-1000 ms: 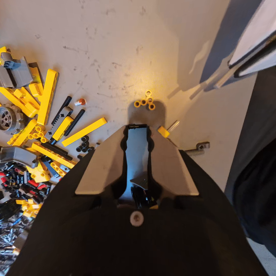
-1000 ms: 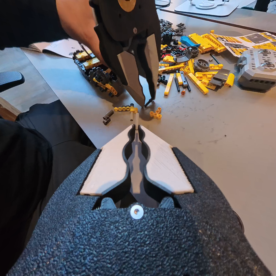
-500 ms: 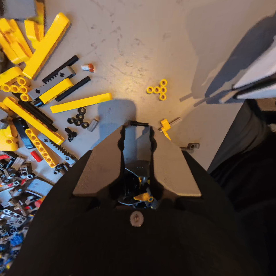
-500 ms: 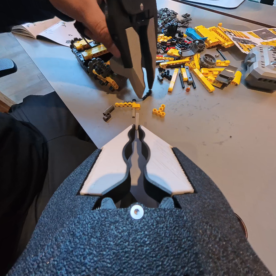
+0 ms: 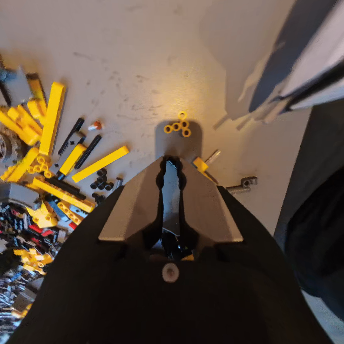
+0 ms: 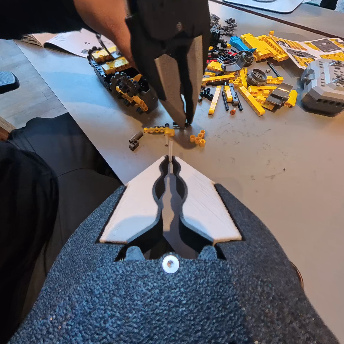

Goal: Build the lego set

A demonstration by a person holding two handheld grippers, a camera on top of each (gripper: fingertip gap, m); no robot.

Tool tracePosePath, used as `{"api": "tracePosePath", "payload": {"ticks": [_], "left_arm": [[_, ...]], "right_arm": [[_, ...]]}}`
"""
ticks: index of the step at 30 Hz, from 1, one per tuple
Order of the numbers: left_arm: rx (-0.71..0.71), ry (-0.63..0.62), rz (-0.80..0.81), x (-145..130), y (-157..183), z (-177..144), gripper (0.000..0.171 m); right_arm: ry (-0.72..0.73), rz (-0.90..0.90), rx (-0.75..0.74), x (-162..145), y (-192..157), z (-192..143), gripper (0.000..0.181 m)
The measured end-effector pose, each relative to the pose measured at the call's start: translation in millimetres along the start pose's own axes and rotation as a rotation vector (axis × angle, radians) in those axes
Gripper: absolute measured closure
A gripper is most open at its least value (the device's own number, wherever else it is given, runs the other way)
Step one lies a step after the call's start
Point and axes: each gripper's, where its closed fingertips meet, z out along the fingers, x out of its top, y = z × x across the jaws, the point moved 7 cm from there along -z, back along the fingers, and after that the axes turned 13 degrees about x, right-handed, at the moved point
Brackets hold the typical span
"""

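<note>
While both grippers work over the scuffed grey table (image 6: 279,176), the view from the right wrist reads as follows. At far left, a small dark grey connector piece (image 6: 135,141) lies near the table edge. Just beside it rests a short yellow holed beam (image 6: 158,130) with a pale pin projecting from its end. The left gripper (image 6: 183,125), black-bodied with grey fingers, points steeply down, its tips nearly together on a small black pin (image 6: 176,125) at the table surface; whether the pin is truly clamped cannot be told. The right gripper (image 6: 169,158), with white fingers, pinches a thin pale grey axle rod (image 6: 170,149) at its tips. Right of that lies a yellow T-shaped holed piece (image 6: 198,138), apart from both grippers. Farther right spreads a heap of loose yellow and black bricks (image 6: 242,89), then a grey motor block (image 6: 325,87).
</note>
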Motion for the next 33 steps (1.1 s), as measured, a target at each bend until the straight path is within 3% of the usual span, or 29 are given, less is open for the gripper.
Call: {"api": "tracePosePath", "payload": {"ticks": [4, 8, 13, 17, 18, 22, 25, 28, 33], "left_arm": [[0.009, 0.038, 0.103, 3.4, 10.4, -5.1, 0.156], [0.030, 0.011, 0.033, 1.0, 5.6, -10.5, 0.143], [-0.029, -0.038, -0.005, -3.9, 13.6, -5.4, 0.145], [-0.014, -0.028, 0.011, 2.2, 13.4, -3.7, 0.158], [-0.004, -0.024, 0.035, 3.1, 13.1, -3.1, 0.166], [0.028, 0.035, 0.187, 9.4, 18.3, -4.5, 0.166], [0.018, 0.201, 0.353, 22.6, 40.0, -18.3, 0.166], [0.039, 0.249, 0.501, 27.7, 56.2, -19.7, 0.166], [-0.007, 0.303, 0.573, 32.1, 71.0, -10.9, 0.167]], "right_arm": [[-0.055, 0.001, -0.036, -5.3, 3.1, 1.3, 0.178], [-0.125, 0.001, -0.058, -11.3, 4.4, 6.5, 0.178], [-0.211, -0.013, -0.088, -19.0, 7.1, 14.4, 0.178], [-0.254, -0.049, -0.117, -21.4, 7.5, 15.9, 0.178], [-0.263, -0.060, -0.136, -21.3, 8.4, 15.0, 0.178], [-0.267, -0.118, -0.175, -22.7, 10.9, 11.4, 0.178], [-0.275, -0.128, -0.165, -25.3, 9.4, 6.7, 0.178], [-0.282, -0.122, -0.157, -25.9, 6.5, -3.8, 0.178], [-0.231, -0.044, -0.056, -28.3, -7.0, -15.0, 0.178]]}}
